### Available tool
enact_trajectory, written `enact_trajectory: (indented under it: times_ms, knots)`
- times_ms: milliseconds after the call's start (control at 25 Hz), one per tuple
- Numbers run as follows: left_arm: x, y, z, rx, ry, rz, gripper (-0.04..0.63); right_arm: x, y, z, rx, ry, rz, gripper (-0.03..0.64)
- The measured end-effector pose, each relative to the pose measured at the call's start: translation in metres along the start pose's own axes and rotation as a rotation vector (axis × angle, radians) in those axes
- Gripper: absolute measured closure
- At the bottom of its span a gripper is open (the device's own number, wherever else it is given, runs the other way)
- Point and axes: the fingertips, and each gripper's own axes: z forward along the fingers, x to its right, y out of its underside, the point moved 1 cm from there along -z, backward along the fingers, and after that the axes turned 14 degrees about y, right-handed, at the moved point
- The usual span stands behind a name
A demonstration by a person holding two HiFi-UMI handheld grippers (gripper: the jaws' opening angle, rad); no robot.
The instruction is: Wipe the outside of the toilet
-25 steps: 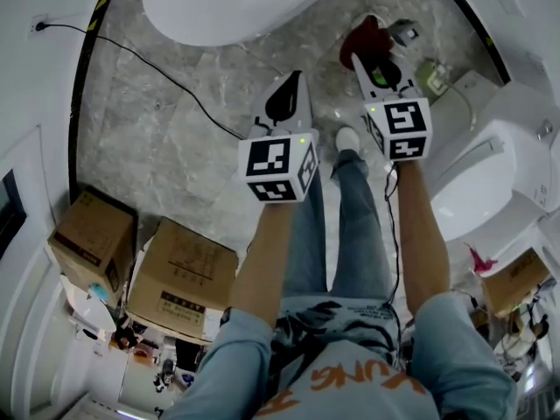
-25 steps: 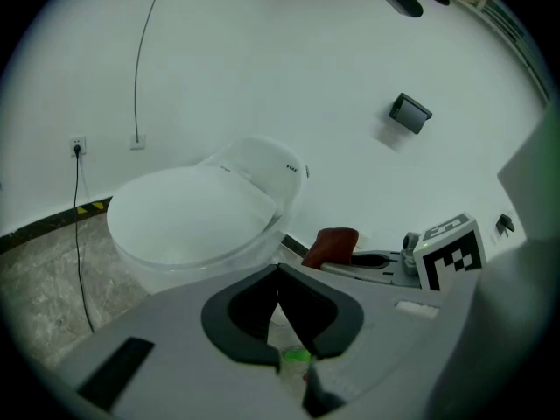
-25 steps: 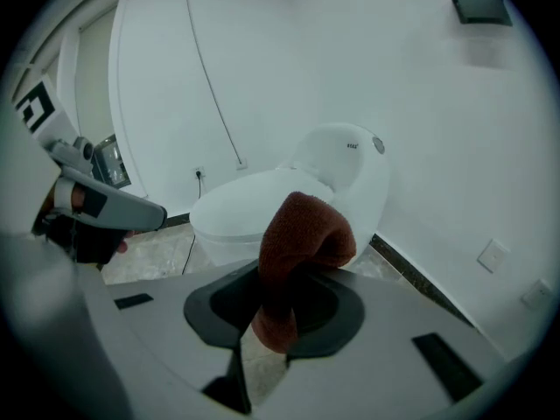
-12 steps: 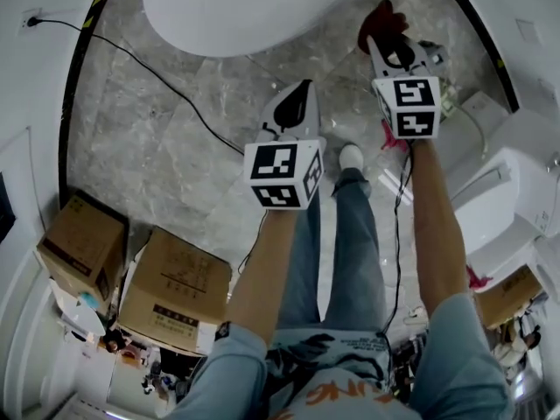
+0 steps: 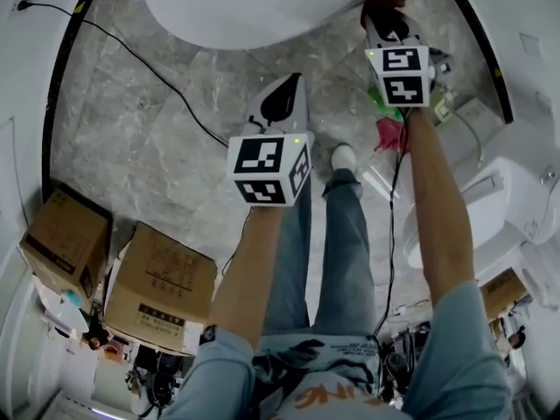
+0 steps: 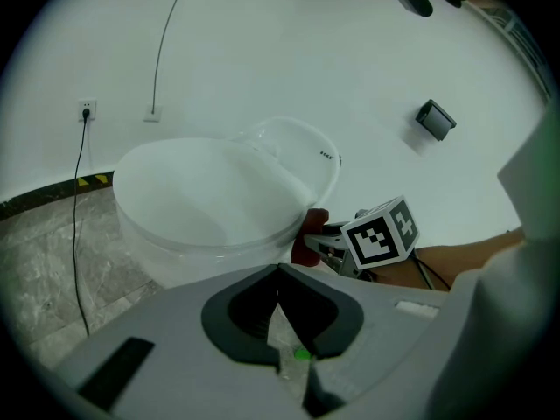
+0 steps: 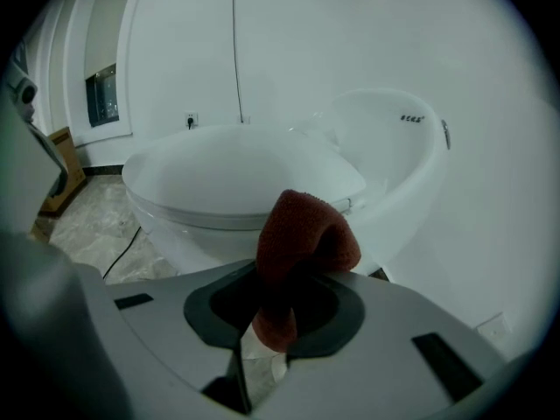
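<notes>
The left gripper [image 6: 282, 309] is pinched together with nothing in it. The right gripper [image 7: 273, 322] squeezes a red cloth [image 7: 302, 234], and the cloth's fold sticks out in front. To wipe well, I think it should hold tight, push that soft fold onto the white side, and rub along the curve. The toilet [image 7: 236, 182] is just past the cloth. It lies long ways left to right, with its round front to the left and its tall back part to the right.
</notes>
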Motion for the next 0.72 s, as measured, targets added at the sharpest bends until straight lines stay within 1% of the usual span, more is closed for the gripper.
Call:
enact_trajectory:
  times_ms: [120,360,720]
  knots:
    - [-0.011,0.000,-0.008,0.012,-0.012,-0.019,0.601,-0.006,-0.003,0.005,-0.006,0.003,-0.032,0.540]
    - [-0.030,0.005,-0.024,0.035,-0.035,-0.052,0.601,-0.015,-0.003,0.003,-0.009,0.021,-0.023,0.540]
    - [-0.041,0.019,-0.048,0.049,-0.065,-0.079,0.601,-0.059,-0.002,-0.008,-0.019,-0.019,-0.044,0.540]
